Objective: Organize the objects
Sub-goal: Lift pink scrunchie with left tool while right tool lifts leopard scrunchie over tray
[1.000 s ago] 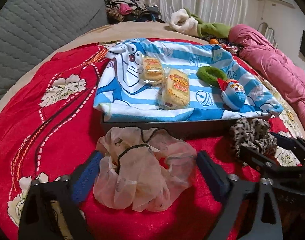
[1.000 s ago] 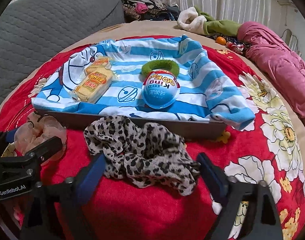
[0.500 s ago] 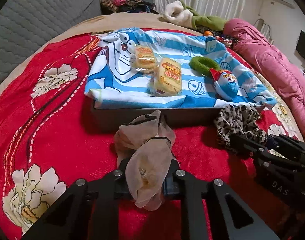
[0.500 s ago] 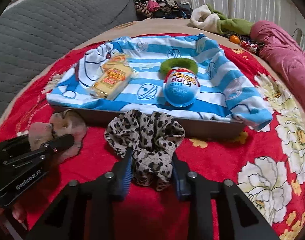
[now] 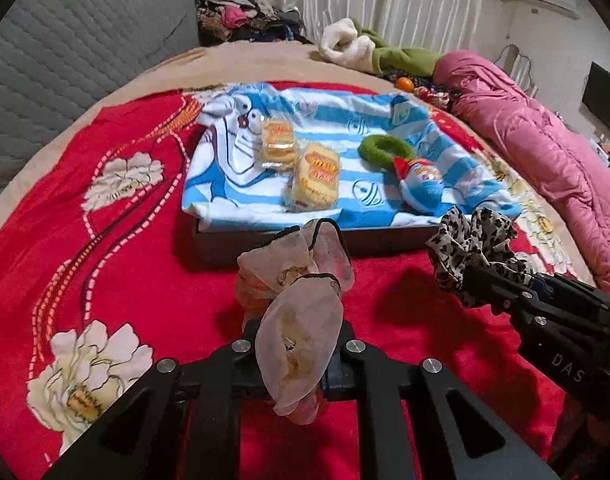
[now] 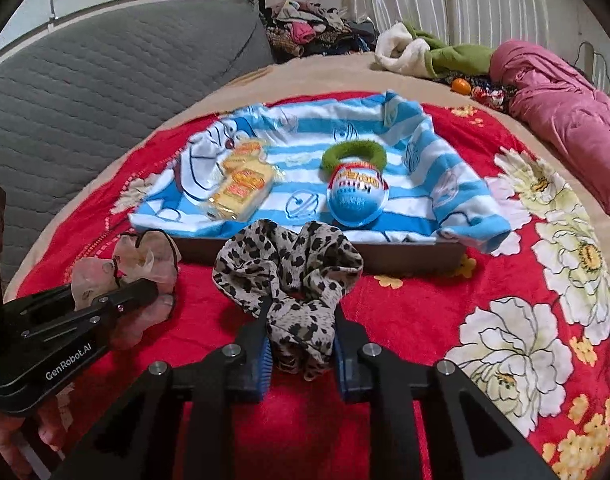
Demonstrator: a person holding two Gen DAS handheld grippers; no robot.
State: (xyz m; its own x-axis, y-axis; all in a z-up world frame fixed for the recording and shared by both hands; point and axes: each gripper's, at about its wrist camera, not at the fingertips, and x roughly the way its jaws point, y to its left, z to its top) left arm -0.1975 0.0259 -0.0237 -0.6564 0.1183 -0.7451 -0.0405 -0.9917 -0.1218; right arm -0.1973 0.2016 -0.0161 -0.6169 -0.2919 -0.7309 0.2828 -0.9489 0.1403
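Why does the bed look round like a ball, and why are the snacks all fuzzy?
Left wrist view: the fisheye lens bends the red blanket into a dome, and the snack packs are smeared by motion blur. Right wrist view: same bulge, dark corners, blurred print on the blue egg toy.

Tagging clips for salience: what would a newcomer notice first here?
Each gripper is shut on a scrunchie above the red blanket: the left gripper on the pink scrunchie, the right gripper on the leopard scrunchie. Behind them a tray draped with a blue striped towel carries snack packs and a blue egg toy.
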